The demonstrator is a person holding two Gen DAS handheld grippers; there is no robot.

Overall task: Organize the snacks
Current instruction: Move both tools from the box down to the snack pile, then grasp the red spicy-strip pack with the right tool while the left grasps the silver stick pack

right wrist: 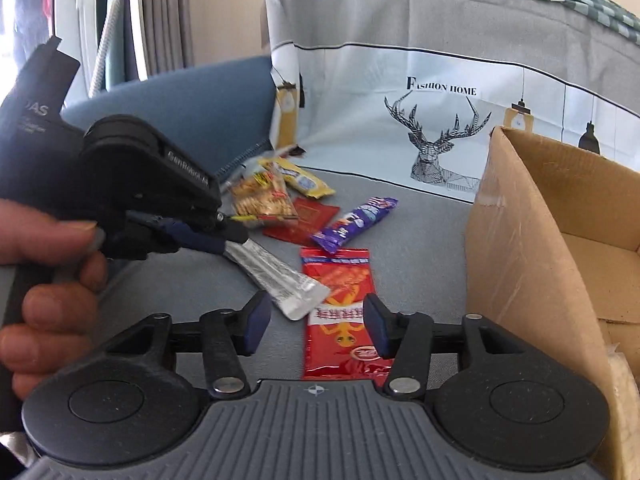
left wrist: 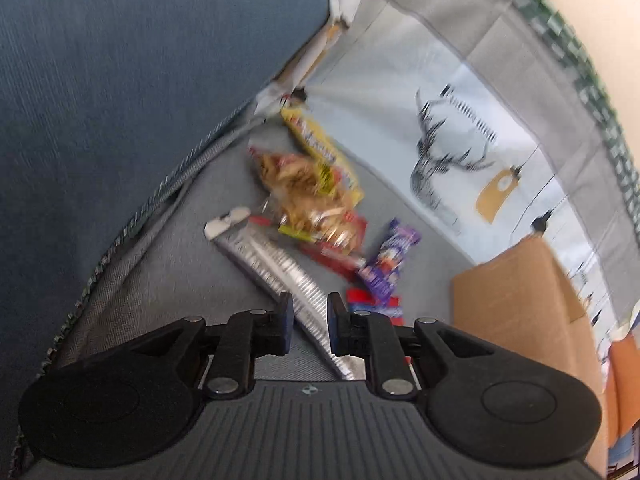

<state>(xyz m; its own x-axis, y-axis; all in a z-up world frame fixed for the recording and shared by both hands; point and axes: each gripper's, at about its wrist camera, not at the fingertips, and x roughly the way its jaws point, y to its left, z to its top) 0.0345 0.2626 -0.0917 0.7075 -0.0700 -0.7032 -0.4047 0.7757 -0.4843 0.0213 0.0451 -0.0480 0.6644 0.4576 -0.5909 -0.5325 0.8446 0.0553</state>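
Right gripper (right wrist: pixel 316 326) sits nearest, jaws parted and holding nothing, over the near end of a red packet (right wrist: pixel 340 312) lying flat on the grey sofa seat (right wrist: pixel 180 292). Left gripper (left wrist: pixel 308 318) has its pads either side of a silver stick pack (left wrist: pixel 276 272); whether they pinch it can't be told. Box (right wrist: pixel 520 248) stands at the seat's right edge. Farther back lie a purple bar (right wrist: pixel 354 218), red pouch (right wrist: pixel 308 220), cracker bag (right wrist: pixel 260 198) and yellow pack (right wrist: pixel 304 180), near the deer-print cover (right wrist: pixel 436 140).
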